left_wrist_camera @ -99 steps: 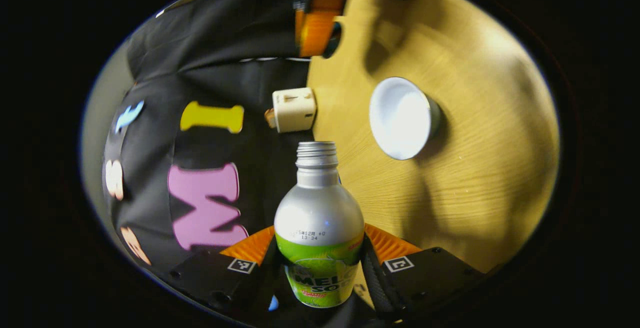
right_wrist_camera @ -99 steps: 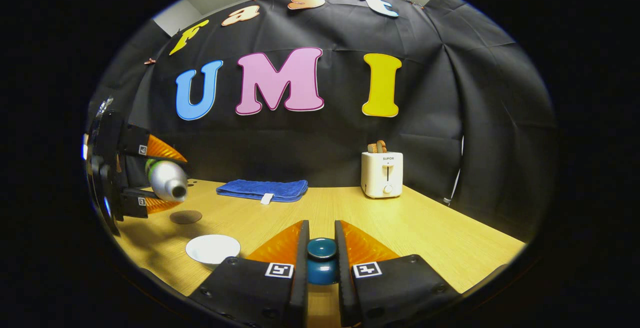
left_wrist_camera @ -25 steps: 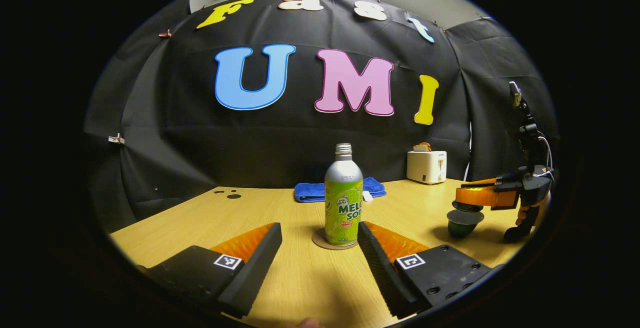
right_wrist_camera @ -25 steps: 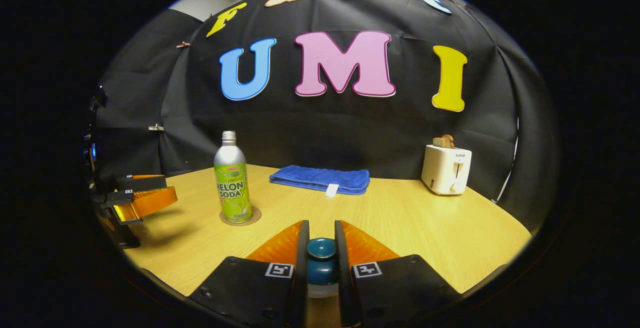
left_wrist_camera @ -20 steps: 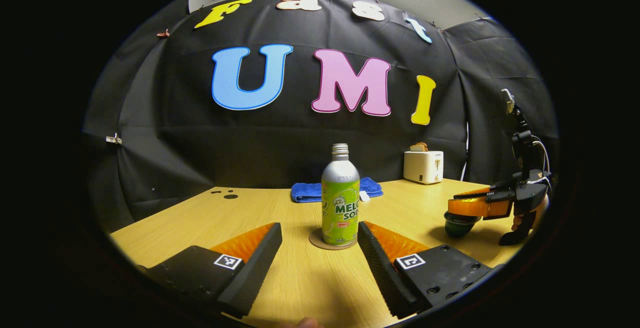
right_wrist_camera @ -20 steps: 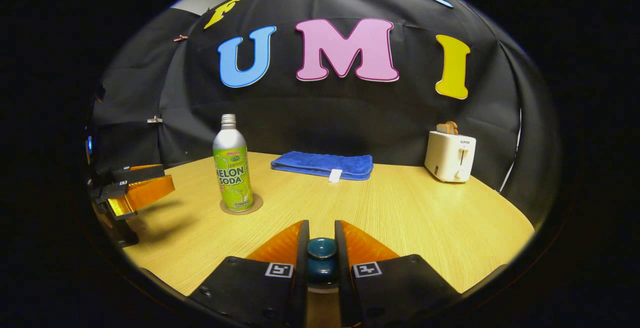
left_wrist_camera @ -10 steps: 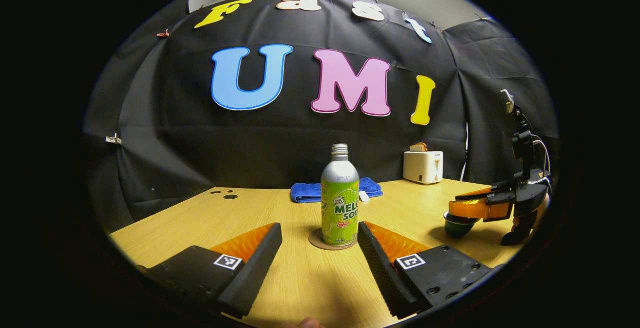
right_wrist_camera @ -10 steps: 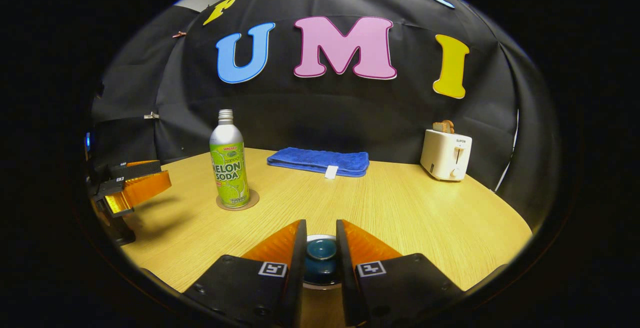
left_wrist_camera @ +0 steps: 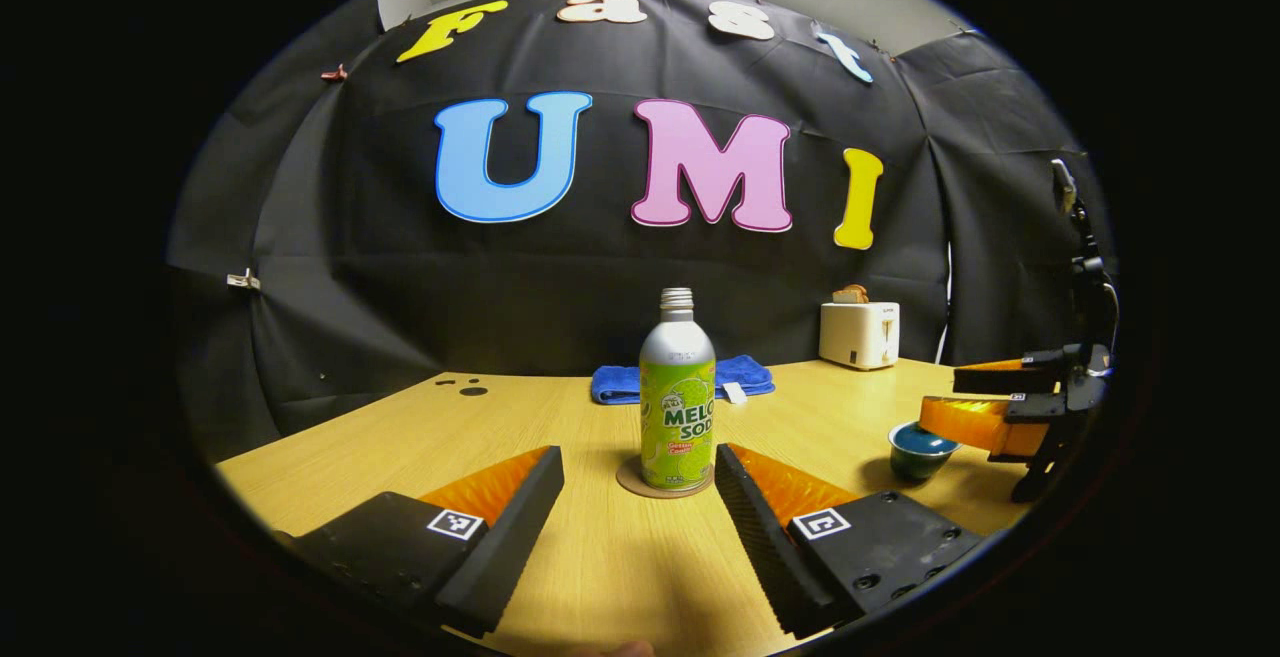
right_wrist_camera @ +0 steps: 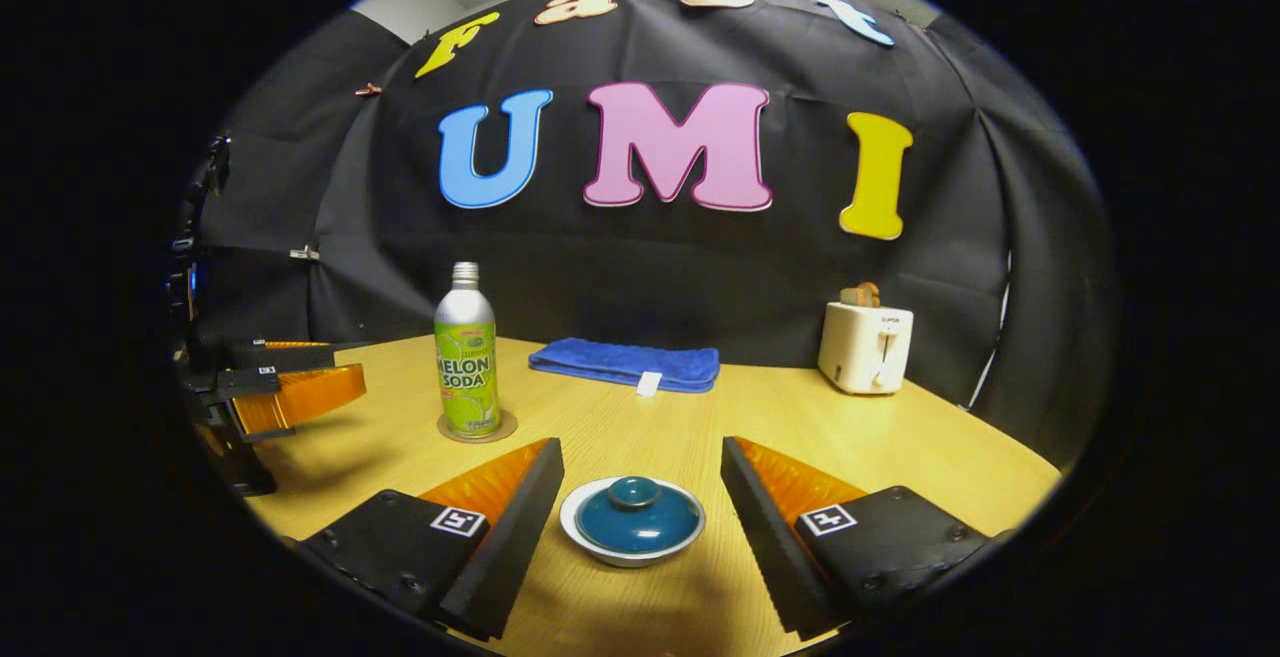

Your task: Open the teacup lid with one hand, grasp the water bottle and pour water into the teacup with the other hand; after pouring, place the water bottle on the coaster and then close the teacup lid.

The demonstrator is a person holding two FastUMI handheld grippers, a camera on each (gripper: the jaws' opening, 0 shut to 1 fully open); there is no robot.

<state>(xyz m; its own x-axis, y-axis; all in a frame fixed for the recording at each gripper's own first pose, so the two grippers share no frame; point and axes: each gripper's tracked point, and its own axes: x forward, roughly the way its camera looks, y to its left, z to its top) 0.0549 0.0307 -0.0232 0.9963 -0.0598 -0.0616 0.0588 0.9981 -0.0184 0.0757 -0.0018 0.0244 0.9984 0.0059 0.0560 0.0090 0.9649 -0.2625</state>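
We judge the task to be at its very end. In the right gripper view the teal lid (right_wrist_camera: 636, 517) sits level on the teacup (right_wrist_camera: 631, 549), and our right gripper (right_wrist_camera: 640, 517) has its fingers spread wide to either side of it, touching nothing. The soda bottle (right_wrist_camera: 467, 355) stands upright on its round coaster (right_wrist_camera: 477, 429), well apart from the cup, with the blue towel (right_wrist_camera: 624, 363) and the white toaster (right_wrist_camera: 866, 347) near the back wall.

In the left gripper view our left gripper (left_wrist_camera: 640, 507) is likewise wide open and empty, the bottle (left_wrist_camera: 677, 397) just beyond its fingertips on the coaster (left_wrist_camera: 664, 482), the covered cup (left_wrist_camera: 920, 448) off to the right.

All that seems left is to draw both grippers back without nudging lid or bottle.
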